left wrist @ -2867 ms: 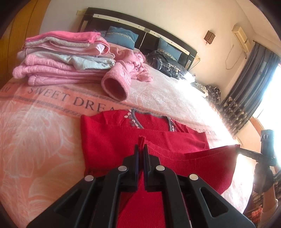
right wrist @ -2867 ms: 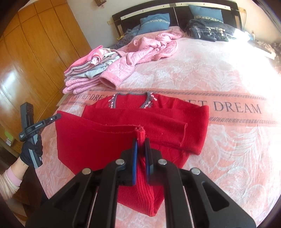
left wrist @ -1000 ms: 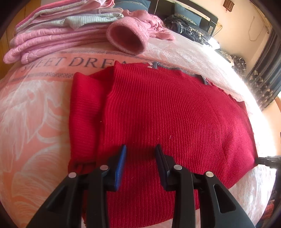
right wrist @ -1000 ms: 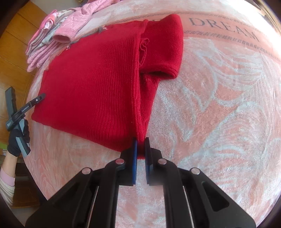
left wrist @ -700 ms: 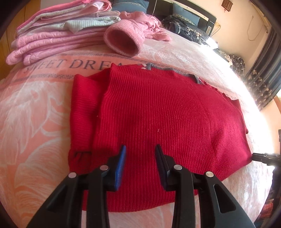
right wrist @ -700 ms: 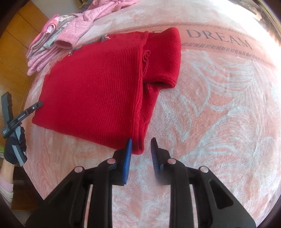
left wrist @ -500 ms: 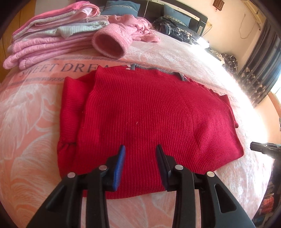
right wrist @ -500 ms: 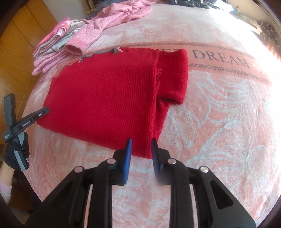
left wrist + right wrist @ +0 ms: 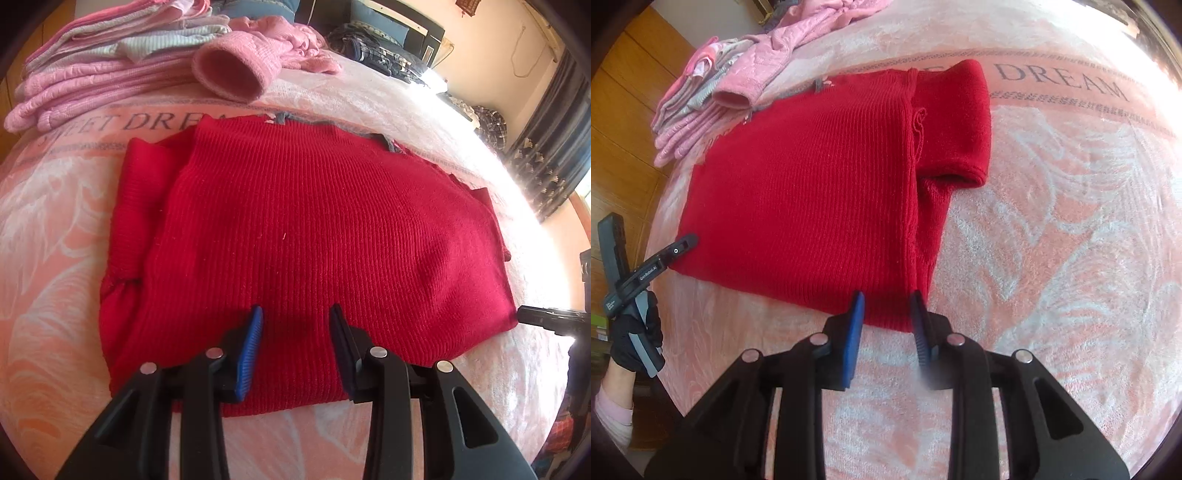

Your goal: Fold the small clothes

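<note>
The red sweater [image 9: 314, 229] lies folded, so its front and neckline trim are mostly hidden beneath the top layer; the bedspread lettering [image 9: 147, 122] is partly covered by the sweater; the stack of pink clothes [image 9: 103, 66] is cut off at the left wrist view's top edge; the right gripper [image 9: 546, 321] shows there only as a dark tip at the frame's edge.

Both the left gripper [image 9: 295, 317] and right gripper [image 9: 886, 302] hang with jaws apart, holding nothing.

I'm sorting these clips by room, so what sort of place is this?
Most likely a bedroom: a red sweater lies on a bed with a pink blanket, a dark headboard stands behind, and a wooden wardrobe is beside it.
</note>
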The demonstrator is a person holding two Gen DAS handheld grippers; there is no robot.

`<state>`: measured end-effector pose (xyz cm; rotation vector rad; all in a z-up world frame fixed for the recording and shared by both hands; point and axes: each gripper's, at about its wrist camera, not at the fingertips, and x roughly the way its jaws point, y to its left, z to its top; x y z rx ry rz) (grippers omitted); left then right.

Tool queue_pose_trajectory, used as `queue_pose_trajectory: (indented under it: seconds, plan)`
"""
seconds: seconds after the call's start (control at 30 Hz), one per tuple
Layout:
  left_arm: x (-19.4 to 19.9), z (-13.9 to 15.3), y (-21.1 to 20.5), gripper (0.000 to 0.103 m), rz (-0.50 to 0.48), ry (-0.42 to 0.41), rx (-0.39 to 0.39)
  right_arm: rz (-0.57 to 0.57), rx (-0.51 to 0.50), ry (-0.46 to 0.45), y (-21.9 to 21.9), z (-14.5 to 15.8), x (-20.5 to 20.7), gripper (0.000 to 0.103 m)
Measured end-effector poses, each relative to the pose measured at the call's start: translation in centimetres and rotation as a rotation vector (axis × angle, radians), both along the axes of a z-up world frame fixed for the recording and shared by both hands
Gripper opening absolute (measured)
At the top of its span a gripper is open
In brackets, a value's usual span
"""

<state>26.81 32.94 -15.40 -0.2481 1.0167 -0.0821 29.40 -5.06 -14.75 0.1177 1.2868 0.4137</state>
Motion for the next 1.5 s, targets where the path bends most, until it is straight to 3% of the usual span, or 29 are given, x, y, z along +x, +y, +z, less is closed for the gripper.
queue_pose_trajectory:
  seconds: [0.17,0.47,0.63,0.87,1.33,1.5]
  plan:
    - [2.5,1.0,0.4,0.044,0.037,-0.004,-0.036,-0.094,0.078,0.022,-3.3,0.6,2.8,0.042]
    - [6.5,-1.1,-0.2,0.044,0.051,0.048,-0.076,-0.131,0.278,0.192,-4.2,-3.8,7.4,0.042]
    - [6.9,-1.9,0.5,0.044,0.055,0.053,-0.122,-0.146,0.334,0.210,-3.6,-5.0,8.4,0.042]
    - [6.9,-2.1,0.2,0.044,0.021,0.046,-0.099,-0.202,0.349,0.205,-3.9,-6.0,9.2,0.014]
    - [6.8,-2.2,0.6,0.045,0.022,0.043,-0.119,-0.207,0.333,0.188,-3.7,-6.0,9.0,0.011]
    - [6.7,-1.7,1.6,0.045,0.040,0.059,-0.186,-0.219,0.279,0.184,-2.8,-4.7,9.2,0.007]
